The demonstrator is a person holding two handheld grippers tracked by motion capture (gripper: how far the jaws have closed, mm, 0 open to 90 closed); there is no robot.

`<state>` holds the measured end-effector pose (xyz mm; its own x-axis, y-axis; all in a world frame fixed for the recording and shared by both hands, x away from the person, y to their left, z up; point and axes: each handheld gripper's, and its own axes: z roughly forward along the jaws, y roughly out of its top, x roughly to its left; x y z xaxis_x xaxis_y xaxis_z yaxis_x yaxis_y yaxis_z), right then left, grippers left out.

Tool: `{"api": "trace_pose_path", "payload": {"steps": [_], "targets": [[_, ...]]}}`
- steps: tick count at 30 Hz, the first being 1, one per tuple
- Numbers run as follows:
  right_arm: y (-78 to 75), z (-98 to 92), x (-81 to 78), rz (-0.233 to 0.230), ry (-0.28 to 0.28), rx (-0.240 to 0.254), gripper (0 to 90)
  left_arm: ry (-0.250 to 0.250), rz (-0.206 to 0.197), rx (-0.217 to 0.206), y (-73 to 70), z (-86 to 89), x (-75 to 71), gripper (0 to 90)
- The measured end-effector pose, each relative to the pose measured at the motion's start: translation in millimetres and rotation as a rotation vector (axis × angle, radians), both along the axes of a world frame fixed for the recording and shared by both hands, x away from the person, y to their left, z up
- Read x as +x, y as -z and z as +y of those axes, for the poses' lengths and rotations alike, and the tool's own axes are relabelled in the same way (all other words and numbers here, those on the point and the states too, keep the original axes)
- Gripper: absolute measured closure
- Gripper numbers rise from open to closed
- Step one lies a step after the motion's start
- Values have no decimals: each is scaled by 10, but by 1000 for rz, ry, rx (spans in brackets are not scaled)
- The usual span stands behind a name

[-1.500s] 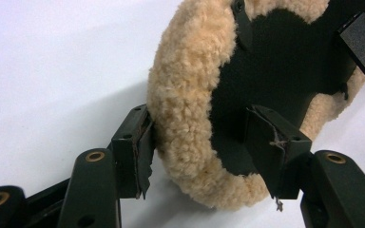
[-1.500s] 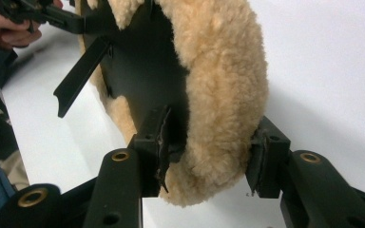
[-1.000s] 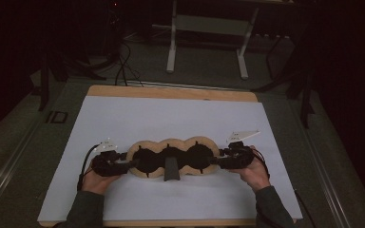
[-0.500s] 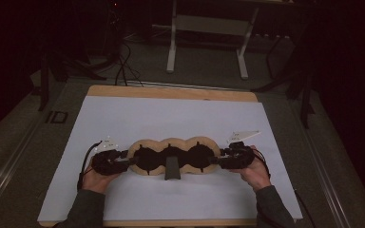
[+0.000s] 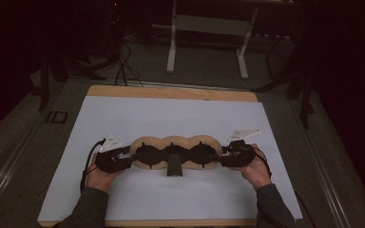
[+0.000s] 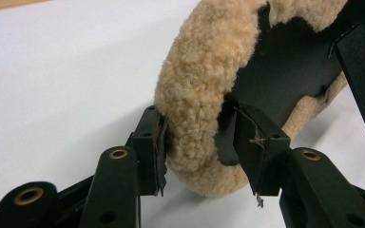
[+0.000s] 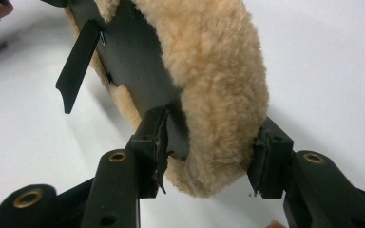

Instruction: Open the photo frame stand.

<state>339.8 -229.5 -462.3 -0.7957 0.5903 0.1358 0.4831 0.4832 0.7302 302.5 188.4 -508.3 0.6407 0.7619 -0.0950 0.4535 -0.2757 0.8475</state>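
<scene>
The fleece-covered pad [image 5: 173, 153] lies flat on the white sheet [image 5: 171, 118] over the bench, its long axis running straight from my left gripper [image 5: 123, 159] to my right gripper [image 5: 222, 158]. Each sits at one end of the pad, equally near. My left jaws have just been closing onto the fleece rim; my right jaws have just eased out slightly, pinching their end.

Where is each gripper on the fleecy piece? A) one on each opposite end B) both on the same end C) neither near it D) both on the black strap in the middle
A: the left gripper clamps the left end of the fleecy piece and the right gripper its right end.
</scene>
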Motion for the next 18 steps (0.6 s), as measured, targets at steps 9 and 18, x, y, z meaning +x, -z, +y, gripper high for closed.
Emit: {"api": "trace_pose_path", "payload": {"steps": [9, 18], "targets": [[-4, 11, 44, 0, 16, 13, 525, -24, -36, 13, -80, -4, -6, 558], [-43, 69, 65, -16, 17, 30, 525, -37, -60, 18, -164, 46, 9, 556]]}}
